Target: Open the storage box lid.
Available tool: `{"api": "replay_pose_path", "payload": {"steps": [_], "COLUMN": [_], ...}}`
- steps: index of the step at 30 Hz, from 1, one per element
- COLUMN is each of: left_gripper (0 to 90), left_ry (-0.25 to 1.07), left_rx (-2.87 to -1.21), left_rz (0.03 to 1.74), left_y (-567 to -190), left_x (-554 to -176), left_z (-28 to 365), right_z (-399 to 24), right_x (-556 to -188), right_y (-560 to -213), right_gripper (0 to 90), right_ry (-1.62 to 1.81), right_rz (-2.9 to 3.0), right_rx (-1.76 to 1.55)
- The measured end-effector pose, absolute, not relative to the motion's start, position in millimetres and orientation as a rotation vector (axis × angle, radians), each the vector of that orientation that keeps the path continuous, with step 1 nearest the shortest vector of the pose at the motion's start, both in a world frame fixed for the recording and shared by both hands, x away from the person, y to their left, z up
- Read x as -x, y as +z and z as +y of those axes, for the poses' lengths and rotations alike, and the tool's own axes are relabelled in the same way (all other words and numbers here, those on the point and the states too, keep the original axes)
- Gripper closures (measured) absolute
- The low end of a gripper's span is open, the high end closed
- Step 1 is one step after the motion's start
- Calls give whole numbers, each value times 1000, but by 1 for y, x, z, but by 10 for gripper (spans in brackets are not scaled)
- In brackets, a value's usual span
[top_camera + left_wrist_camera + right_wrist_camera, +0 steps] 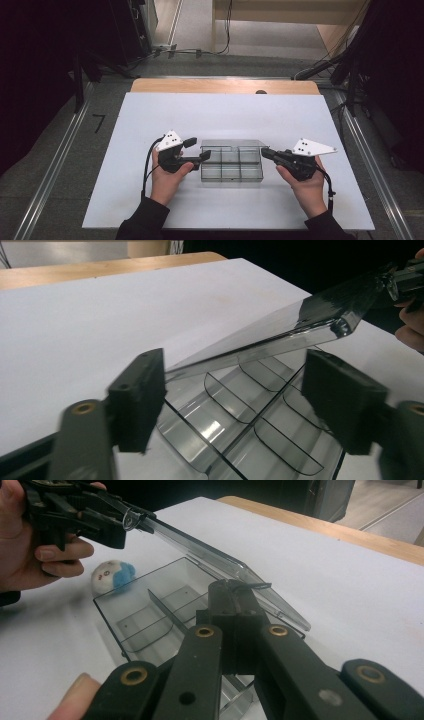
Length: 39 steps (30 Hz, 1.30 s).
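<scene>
Centrally on the white worktop [150, 200] sits a clear compartment box [231, 165], its lid [280, 335] raised at a slant. Left gripper [196, 150] has parted jaws straddling the lid's edge; right gripper [265, 152] is clamped on the box's side. A small plush toy [112, 576] lies nearby.

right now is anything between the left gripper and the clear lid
Nothing visible. The raised end of the lid lies between the open jaws of the left gripper; the right gripper is shut on its other end. A small plush toy lies beside the box, out of the way.
</scene>
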<state>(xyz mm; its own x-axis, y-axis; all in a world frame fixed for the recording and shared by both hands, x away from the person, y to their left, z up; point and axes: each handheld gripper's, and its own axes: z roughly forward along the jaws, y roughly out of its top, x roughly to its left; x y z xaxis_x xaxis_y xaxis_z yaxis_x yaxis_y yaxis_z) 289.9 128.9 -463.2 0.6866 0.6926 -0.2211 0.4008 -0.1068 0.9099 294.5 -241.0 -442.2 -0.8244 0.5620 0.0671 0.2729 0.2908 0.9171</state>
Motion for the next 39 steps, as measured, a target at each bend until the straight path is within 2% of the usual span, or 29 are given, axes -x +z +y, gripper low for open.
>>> {"api": "replay_pose_path", "payload": {"steps": [7, 12, 13, 16, 21, 24, 31, 39], "left_gripper": [457, 515, 524, 531, 552, 553, 590, 589], "left_ry": [295, 273, 269, 263, 248, 239, 226, 217], "left_rx": [-1710, -1721, -1720, -1714, -1702, -1702, -1687, -1682], "left_rz": [909, 881, 877, 878, 888, 890, 904, 913], "left_y": [-460, -459, -459, -459, -459, -459, -458, -458], "left_x": [-297, -299, -299, -301, -304, -307, -314, -319], "left_z": [132, 133, 133, 134, 135, 136, 138, 137], "right_z": [-238, -243, -245, -250, -247, -242, -234, -230], "right_x": [-298, -299, -300, -301, -308, -318, -338, -347], "right_y": [-442, -445, -446, -447, -447, -447, -447, -453], "right_gripper": [881, 877, 829, 774, 521, 463, 470, 561], "right_ry": [1521, 1512, 1514, 1519, 1519, 1514, 1525, 1529], "right_rz": [2298, 2303, 2303, 2302, 2303, 2295, 2275, 2291], "right_rx": [-782, -800, -805, -810, -833, -860, -876, -882]}}
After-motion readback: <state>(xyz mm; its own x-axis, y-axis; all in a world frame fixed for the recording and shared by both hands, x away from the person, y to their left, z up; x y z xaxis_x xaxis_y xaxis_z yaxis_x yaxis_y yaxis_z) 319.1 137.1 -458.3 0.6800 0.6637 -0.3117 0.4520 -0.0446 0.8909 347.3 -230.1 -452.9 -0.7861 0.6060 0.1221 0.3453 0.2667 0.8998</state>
